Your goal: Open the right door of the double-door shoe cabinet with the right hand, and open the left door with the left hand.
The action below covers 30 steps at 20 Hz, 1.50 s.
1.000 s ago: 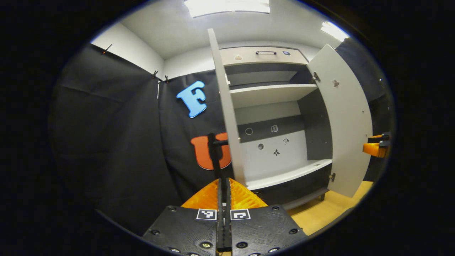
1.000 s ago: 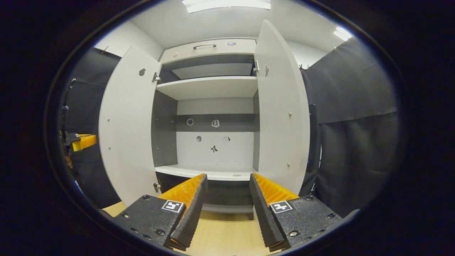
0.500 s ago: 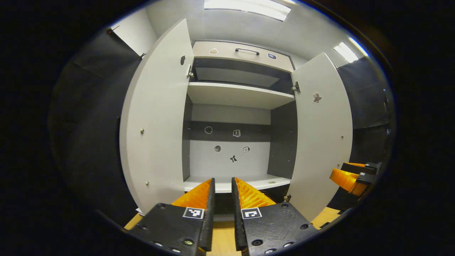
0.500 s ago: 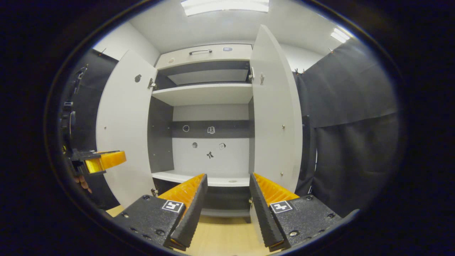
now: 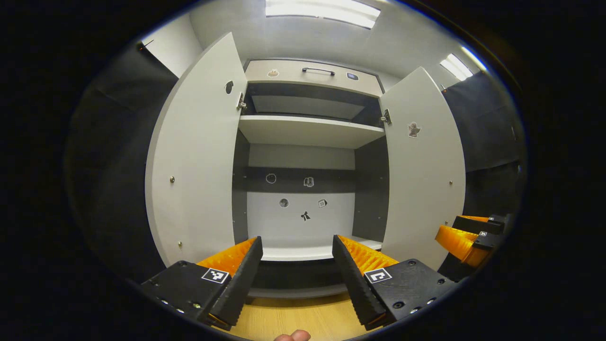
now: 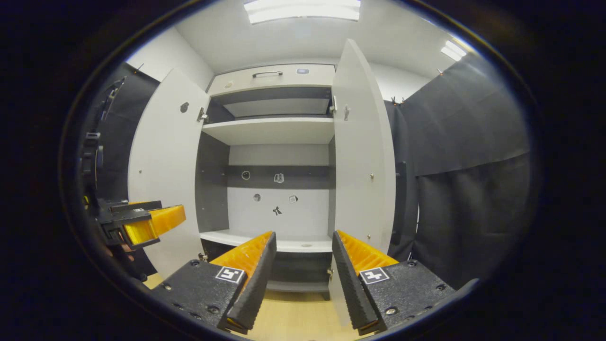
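Shoe cabinet (image 5: 303,142) stands straight ahead of both pairs of fingers, its two doors swung wide. In the left gripper view the left door (image 5: 199,156) hangs out ahead and to the left of the fingers, and the right door (image 5: 423,166) ahead and to the right, with the bare inside between them. A pale shelf (image 5: 307,130) crosses the upper part, and a second board (image 5: 303,251) forms the bottom just beyond the fingertips. Above the opening is a drawer front (image 5: 312,76) with a dark handle (image 5: 318,71). A few small stickers (image 5: 305,215) dot the back panel. Wooden floor (image 5: 298,319) lies under the fingers. The left gripper (image 5: 297,248) has its fingers spread wide apart with nothing between them, clear of both doors. The right gripper (image 6: 299,244) in the right gripper view is likewise spread wide and holds nothing; the right door's lower edge sits just beyond its right finger, though whether they touch cannot be told. Each gripper shows off to the side in the other's view. A fingertip (image 5: 292,335) of the person's hand peeks in below the left gripper's fingers.
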Each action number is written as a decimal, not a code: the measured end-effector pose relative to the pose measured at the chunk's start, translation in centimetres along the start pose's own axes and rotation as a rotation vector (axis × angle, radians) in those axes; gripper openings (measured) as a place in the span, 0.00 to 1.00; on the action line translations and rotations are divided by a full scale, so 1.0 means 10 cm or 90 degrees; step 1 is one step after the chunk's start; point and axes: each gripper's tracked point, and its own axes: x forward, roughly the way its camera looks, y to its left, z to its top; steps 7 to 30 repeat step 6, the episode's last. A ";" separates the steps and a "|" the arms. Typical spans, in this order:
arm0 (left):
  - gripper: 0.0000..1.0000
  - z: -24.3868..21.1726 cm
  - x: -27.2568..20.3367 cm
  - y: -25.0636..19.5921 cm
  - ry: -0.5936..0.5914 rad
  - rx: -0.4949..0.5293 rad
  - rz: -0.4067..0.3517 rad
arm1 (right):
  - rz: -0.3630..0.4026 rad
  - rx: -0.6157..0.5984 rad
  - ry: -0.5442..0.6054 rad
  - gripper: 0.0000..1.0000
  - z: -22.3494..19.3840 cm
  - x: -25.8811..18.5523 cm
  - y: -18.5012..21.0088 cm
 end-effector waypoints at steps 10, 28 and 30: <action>0.88 0.12 -0.14 0.00 -0.030 0.010 0.011 | 0.021 0.017 -0.003 0.75 0.01 -0.03 0.11; 0.88 0.12 -0.14 0.00 -0.030 0.010 0.011 | 0.021 0.017 -0.003 0.75 0.01 -0.03 0.11; 0.88 0.12 -0.14 0.00 -0.030 0.010 0.011 | 0.021 0.017 -0.003 0.75 0.01 -0.03 0.11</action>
